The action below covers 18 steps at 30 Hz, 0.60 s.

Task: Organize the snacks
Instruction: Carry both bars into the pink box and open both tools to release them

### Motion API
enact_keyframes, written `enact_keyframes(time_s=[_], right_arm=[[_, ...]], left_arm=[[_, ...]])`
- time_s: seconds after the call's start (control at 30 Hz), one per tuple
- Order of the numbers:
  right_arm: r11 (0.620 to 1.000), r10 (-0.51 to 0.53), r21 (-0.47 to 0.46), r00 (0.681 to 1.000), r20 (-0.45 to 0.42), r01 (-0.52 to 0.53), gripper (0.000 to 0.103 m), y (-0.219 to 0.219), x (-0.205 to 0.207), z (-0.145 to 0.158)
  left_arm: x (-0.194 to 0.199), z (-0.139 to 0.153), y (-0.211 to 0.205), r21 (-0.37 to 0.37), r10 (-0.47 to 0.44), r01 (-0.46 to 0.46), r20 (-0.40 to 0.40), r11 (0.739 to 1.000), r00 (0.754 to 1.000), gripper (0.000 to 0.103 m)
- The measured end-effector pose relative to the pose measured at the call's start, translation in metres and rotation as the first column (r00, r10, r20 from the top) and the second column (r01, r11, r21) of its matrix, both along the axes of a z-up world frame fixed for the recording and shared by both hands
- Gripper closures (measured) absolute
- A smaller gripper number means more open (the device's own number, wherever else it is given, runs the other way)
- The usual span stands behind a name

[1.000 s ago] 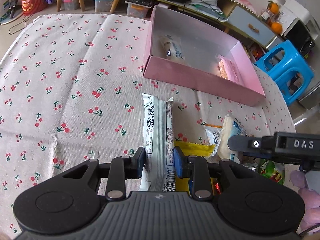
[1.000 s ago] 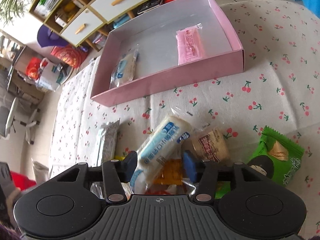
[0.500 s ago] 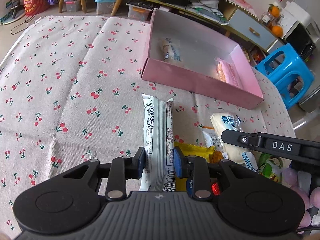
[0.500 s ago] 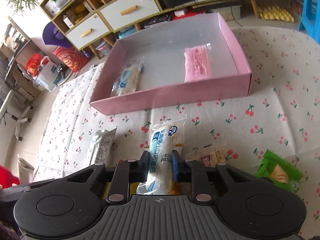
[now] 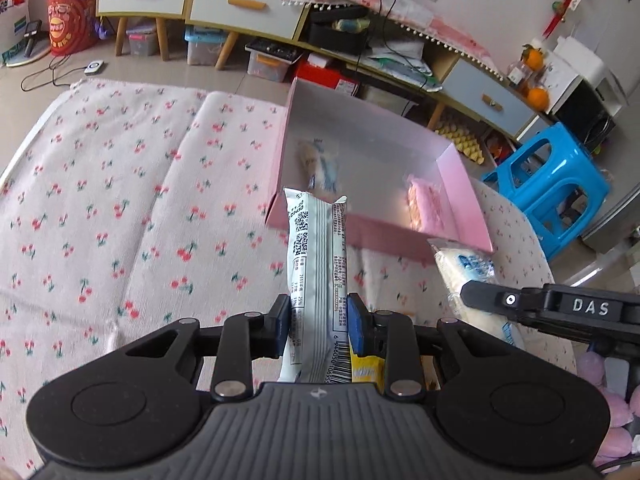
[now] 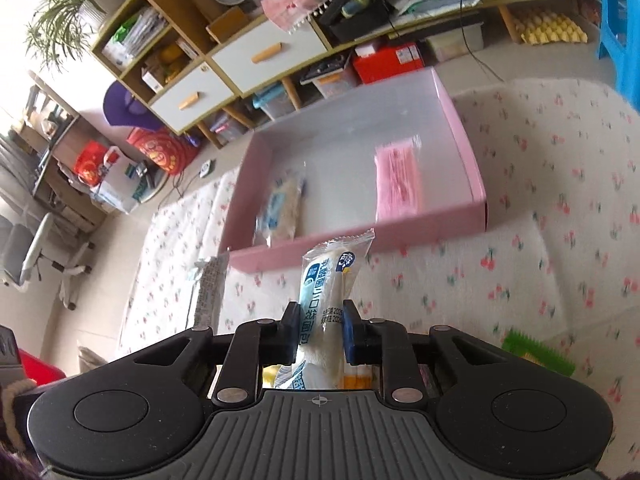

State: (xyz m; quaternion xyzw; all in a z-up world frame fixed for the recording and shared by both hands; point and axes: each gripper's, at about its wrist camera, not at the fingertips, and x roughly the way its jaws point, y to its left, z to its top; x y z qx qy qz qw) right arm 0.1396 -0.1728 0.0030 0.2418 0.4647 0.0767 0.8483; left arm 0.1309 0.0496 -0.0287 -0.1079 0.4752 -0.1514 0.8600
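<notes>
My left gripper [image 5: 318, 312] is shut on a long white-and-grey striped snack packet [image 5: 316, 248], which stands up off the cherry-print cloth. My right gripper [image 6: 320, 320] is shut on a white-and-blue bread packet [image 6: 328, 276], also lifted. In the left wrist view the right gripper [image 5: 480, 296] shows from the side with that bread packet [image 5: 468, 268]. Beyond both lies the open pink box [image 5: 380, 236], holding a white-and-blue packet [image 6: 282, 208] and a pink packet [image 6: 398, 180].
A yellow packet [image 5: 368, 368] lies under the left gripper, and a green packet [image 6: 536, 354] lies right of the right gripper. A blue stool [image 5: 548, 184] stands past the table's right edge. Low cabinets and storage bins line the far side.
The right gripper's jaws closed on the bread packet that lay between them. Both grippers have risen with their packets, and the pink box now sits lower in both views.
</notes>
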Motion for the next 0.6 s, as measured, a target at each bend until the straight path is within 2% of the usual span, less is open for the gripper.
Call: enact_keyframes(time_s=[0.13,0.33,0.6], right_arm=[[1.0,0.001,-0.027,0.999,0.048,0.0,0.082,-0.003,0.02,0.012],[0.998,-0.017,-0.063,0.995,0.103,0.024,0.082,-0.016,0.065,0.013],[0.996,-0.028,-0.077,0.994,0.102,0.036,0.082,-0.025,0.123,-0.017]], left_arm=[[0.019,0.009,-0.01,-0.026,-0.009,0.01,0.019,1.0,1.0,0.076],[0.054,0.015,-0.034,-0.048,-0.069,0.073,0.095,0.996,0.993,0.076],[0.104,-0.019,-0.054,-0.077,-0.123,0.13,0.095,0.988,0.988,0.076]])
